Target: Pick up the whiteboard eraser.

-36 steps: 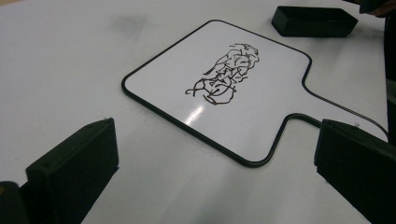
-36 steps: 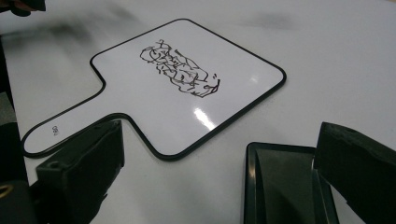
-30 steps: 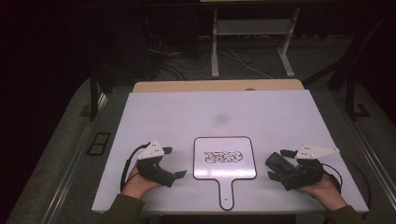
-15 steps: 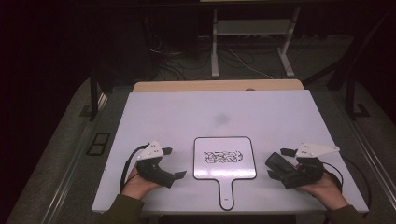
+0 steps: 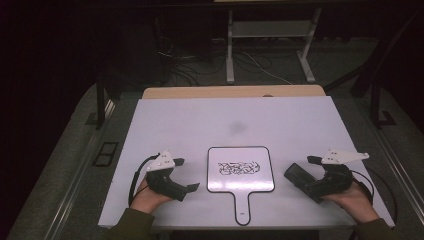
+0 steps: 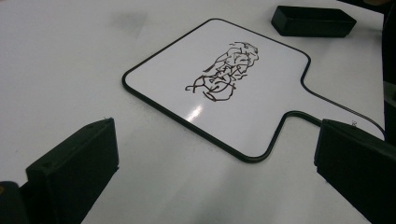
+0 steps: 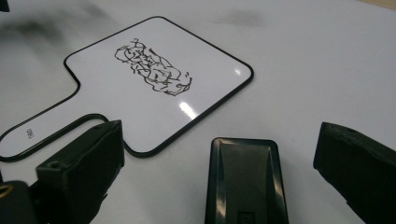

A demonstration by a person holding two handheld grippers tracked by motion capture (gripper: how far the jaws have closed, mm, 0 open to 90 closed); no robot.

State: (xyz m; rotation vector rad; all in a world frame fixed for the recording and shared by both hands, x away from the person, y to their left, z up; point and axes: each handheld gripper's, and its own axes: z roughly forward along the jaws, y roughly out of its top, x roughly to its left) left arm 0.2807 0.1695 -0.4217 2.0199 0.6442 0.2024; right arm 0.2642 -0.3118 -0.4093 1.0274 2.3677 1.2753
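A paddle-shaped whiteboard [image 5: 241, 170] with a black rim and a black scribble lies flat near the table's front edge, its handle toward the person. It also lies ahead of the jaws in both gripper views, whiteboard [image 6: 219, 88] and whiteboard [image 7: 154, 79]. My left gripper [image 5: 186, 174] rests on the table left of the board, open and empty; its jaws stand wide apart in the left gripper [image 6: 215, 137] view. My right gripper [image 5: 310, 178] sits right of the board, open. A black eraser [image 7: 245, 179] lies on the table between its jaws, apart from both; eraser [image 5: 296, 174], eraser [image 6: 313, 21].
The white table top [image 5: 230, 120] stretches away beyond the board, with a faint grey smudge [image 5: 236, 128] at its middle. A wooden edge [image 5: 235, 92] runs along the far side. A metal stand [image 5: 270, 35] and cables are on the dark floor behind.
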